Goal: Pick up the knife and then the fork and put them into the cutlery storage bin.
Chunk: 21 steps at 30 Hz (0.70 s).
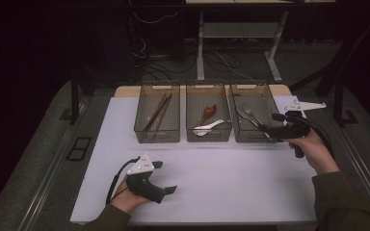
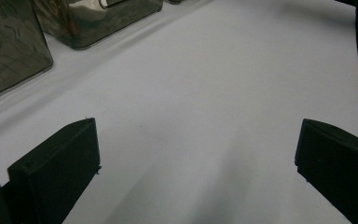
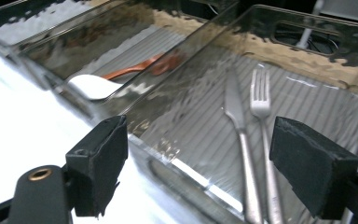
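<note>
Three smoky clear bins stand side by side at the back of the white table mat (image 1: pixel 212 168). The right bin (image 1: pixel 250 86) (image 3: pixel 307 51) holds a metal knife (image 1: pixel 242 115) (image 3: pixel 235 112) and a fork (image 1: pixel 250 114) (image 3: pixel 260 100) lying side by side. My right gripper (image 1: pixel 269 123) (image 3: pixel 198 163) hovers at that bin's near right corner, open, with nothing between its pads. Near the front left, my left gripper (image 1: pixel 166 177) (image 2: pixel 196 154) rests over bare mat, open wide and empty.
The middle bin (image 1: pixel 207 86) holds a red-brown spoon (image 1: pixel 208 113) (image 3: pixel 135 70) and a white spoon (image 1: pixel 207 128) (image 3: pixel 91 86). The left bin (image 1: pixel 159 86) holds dark chopsticks (image 1: pixel 156 114). Desk legs and cables lie beyond the table's far edge.
</note>
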Each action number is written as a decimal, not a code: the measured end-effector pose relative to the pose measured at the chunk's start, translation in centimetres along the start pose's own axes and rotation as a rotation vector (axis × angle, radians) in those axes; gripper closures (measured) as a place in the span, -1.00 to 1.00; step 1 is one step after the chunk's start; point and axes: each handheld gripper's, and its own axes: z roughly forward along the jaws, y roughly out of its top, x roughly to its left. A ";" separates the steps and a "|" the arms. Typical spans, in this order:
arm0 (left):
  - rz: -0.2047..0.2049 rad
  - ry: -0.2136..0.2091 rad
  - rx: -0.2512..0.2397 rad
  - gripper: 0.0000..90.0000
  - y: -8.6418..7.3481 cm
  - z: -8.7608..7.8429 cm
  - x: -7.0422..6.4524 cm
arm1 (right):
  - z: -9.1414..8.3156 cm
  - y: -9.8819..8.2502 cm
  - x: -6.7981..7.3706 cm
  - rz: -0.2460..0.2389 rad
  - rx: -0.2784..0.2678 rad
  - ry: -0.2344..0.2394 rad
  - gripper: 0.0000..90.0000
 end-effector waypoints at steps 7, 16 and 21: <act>0.001 0.001 -0.007 -1.00 0.0 -0.1 0.0 | -0.6 -1.5 2.1 -0.033 -0.006 0.039 -0.62; 0.008 -0.001 -0.009 -1.00 0.0 -0.4 -0.1 | -1.3 -3.5 4.2 -0.046 -0.023 0.074 -0.62; 0.010 -0.004 -0.008 -1.00 -0.1 -0.4 -0.2 | -1.5 -4.6 5.2 -0.049 -0.028 0.093 -0.62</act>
